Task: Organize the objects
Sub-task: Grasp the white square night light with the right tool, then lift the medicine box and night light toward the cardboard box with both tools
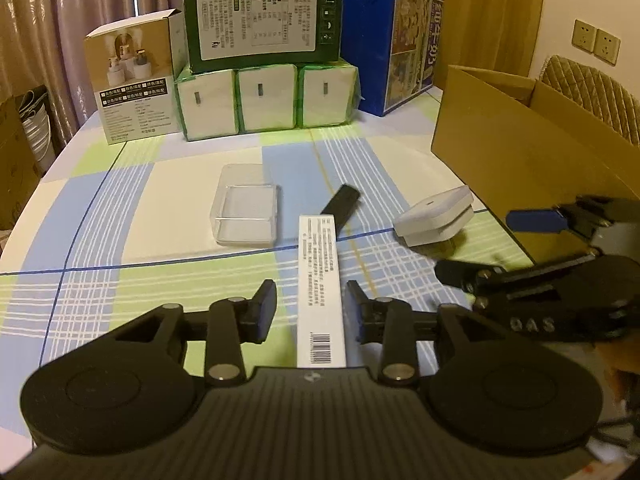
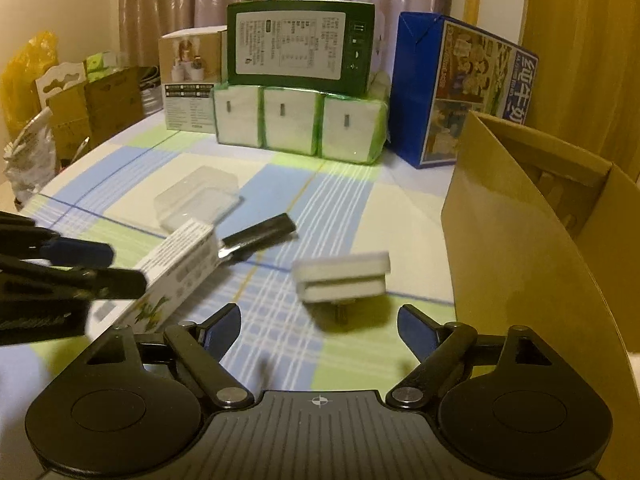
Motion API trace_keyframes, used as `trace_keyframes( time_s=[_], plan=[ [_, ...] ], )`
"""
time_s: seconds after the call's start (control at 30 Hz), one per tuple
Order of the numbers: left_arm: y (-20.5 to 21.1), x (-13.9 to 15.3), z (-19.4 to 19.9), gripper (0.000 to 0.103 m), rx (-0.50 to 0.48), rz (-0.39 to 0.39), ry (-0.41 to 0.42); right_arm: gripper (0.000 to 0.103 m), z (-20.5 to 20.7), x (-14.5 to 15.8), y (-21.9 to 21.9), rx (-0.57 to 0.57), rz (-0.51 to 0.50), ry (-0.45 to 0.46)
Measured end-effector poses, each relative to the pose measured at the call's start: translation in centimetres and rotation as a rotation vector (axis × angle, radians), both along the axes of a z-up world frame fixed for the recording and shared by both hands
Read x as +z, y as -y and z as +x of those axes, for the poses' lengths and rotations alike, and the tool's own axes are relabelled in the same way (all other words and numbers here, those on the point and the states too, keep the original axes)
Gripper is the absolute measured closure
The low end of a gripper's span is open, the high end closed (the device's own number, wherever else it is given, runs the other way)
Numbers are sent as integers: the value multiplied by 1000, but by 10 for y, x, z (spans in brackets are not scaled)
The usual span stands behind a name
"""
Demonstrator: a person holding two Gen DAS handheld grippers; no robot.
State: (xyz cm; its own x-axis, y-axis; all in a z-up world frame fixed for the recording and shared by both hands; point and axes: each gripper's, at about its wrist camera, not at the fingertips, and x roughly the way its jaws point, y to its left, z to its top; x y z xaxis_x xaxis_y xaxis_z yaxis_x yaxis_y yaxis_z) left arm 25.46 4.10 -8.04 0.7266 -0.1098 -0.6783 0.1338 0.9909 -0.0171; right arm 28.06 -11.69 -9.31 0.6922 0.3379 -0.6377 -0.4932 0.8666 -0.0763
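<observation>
Straddling white carton (image 1: 320,280), left tool (image 1: 312,312) parted, right tool (image 2: 320,332) parted, clear tray (image 1: 246,216) empty.

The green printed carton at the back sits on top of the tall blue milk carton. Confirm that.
Not right. The green printed carton sits on top of the row of green-wrapped white tissue packs, not the tall blue milk carton, which stands beside it. The left wrist view shows this.
</observation>
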Motion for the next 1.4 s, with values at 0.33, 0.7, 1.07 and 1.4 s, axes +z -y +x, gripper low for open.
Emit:
trace_keyframes(
  time_s=[0.33,0.7,1.07,1.4],
  plan=[
    [4,-4,9,68,-39,16,-19,18,45,-15,-7,11,-5,21],
    [6,-13,27,68,-66,32,-47,39,47,-10,-4,8,10,-50],
    [11,-25,31,69,-74,60,-82,39,31,-11,-4,53,-38,-49],
    [10,-27,38,68,-78,55,-86,38,36,-15,-6,39,-35,-76]
  ],
)
